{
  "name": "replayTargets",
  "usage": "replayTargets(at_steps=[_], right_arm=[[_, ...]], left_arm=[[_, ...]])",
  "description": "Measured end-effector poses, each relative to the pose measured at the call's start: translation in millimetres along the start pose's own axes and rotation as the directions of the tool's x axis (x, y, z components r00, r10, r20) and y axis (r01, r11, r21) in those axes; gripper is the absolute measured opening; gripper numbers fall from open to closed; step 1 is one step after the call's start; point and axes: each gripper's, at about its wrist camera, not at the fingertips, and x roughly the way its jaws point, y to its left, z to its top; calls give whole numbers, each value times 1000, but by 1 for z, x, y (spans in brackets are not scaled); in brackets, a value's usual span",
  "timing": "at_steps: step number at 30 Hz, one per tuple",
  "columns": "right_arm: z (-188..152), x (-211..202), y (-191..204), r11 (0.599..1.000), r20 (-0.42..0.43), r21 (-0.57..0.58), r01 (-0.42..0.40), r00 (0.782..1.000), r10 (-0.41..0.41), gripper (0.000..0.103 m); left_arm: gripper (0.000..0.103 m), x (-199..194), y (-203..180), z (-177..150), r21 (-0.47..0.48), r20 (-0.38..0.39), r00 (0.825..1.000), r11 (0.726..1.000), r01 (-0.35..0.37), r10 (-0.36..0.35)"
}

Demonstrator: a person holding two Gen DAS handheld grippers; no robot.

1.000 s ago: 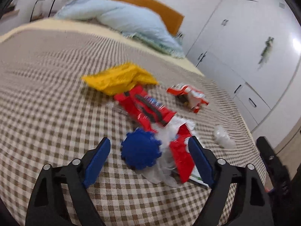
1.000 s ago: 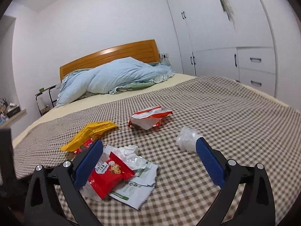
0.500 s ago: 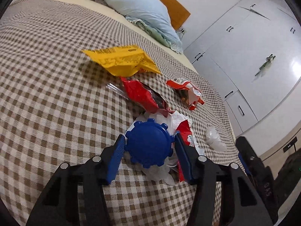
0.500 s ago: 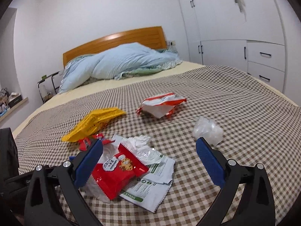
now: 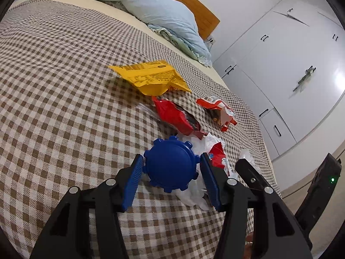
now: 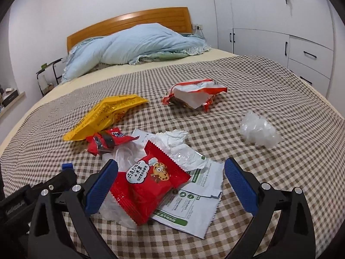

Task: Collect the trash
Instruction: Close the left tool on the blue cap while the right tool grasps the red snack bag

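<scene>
Already our left gripper clamped the blue lid above the checked bedspread; our right gripper gaped, the red wrapper lying directly ahead between its fingers.

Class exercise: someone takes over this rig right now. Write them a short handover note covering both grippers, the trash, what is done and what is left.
Left gripper: shut on the blue lid.
Right gripper: open, over the red cookie packet.
On the bed: yellow bag, red wrapper, white-orange bag, clear plastic wad, white wrappers.
Done: lid gripped.
Left: everything else; no bin in view.
</scene>
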Motion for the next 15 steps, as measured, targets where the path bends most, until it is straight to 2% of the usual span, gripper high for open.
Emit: replayTargets(at_steps=[2,8,15], right_arm=[[0,3,3,1000,-11,11,21,1000,-21,95],[-4,15,5,1000,-58,29,7,998,-5,95],[-6,28,-4,993,-115,85,-78,989,87,95]], left_arm=[[52,0,5,-1,-17,-5,1000,1000,2,-3],[52,1,13,-2,-46,-3,1000,999,13,-13],[52,0,16,-3,-49,-2,1000,999,15,-16]])
